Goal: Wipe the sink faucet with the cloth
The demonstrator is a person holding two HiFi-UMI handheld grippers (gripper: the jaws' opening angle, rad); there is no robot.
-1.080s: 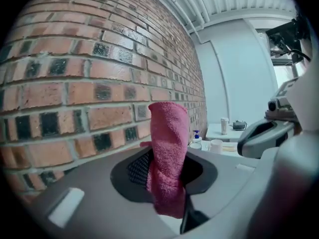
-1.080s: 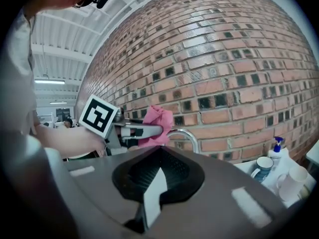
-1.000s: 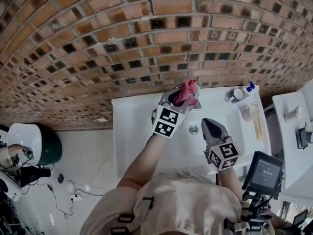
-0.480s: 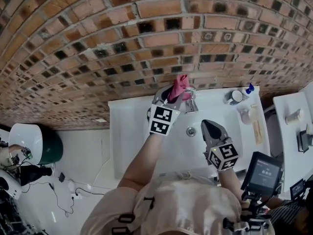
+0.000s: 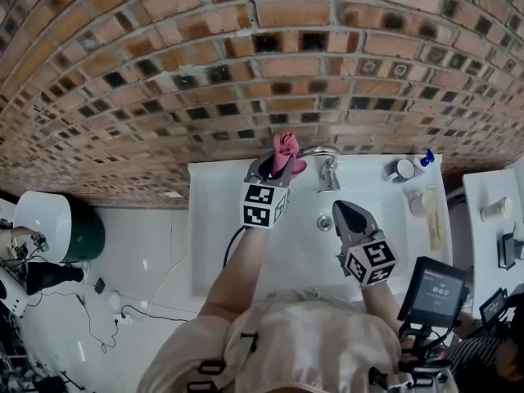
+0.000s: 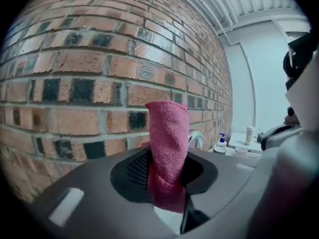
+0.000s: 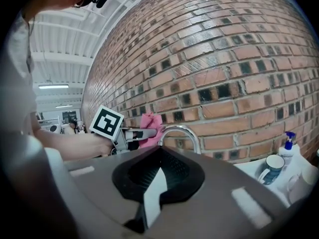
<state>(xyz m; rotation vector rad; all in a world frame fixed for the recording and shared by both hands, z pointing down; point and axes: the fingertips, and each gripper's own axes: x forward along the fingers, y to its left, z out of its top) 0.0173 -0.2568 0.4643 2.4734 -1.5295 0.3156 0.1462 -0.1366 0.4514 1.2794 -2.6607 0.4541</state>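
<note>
We find the left gripper [image 5: 275,167] pinching a pink cloth [image 5: 284,151], which stands up out of its jaws just left of the faucet [image 5: 321,152] spout. We cannot tell whether the cloth touches the spout. The right gripper [image 5: 338,210] hangs over the white sink [image 5: 219,236] in front of the faucet, its jaws pressed together with nothing between them. To the faucet's right, on the sink rim, stand a mug [image 5: 402,170] and a blue-topped pump bottle [image 5: 425,157], whose label is too small to read. Behind the faucet rises the brick wall [image 5: 246,56]. The only print we can make out is the black-and-white square markers on the left cube [image 5: 262,205] and the right cube [image 5: 368,260].
</note>
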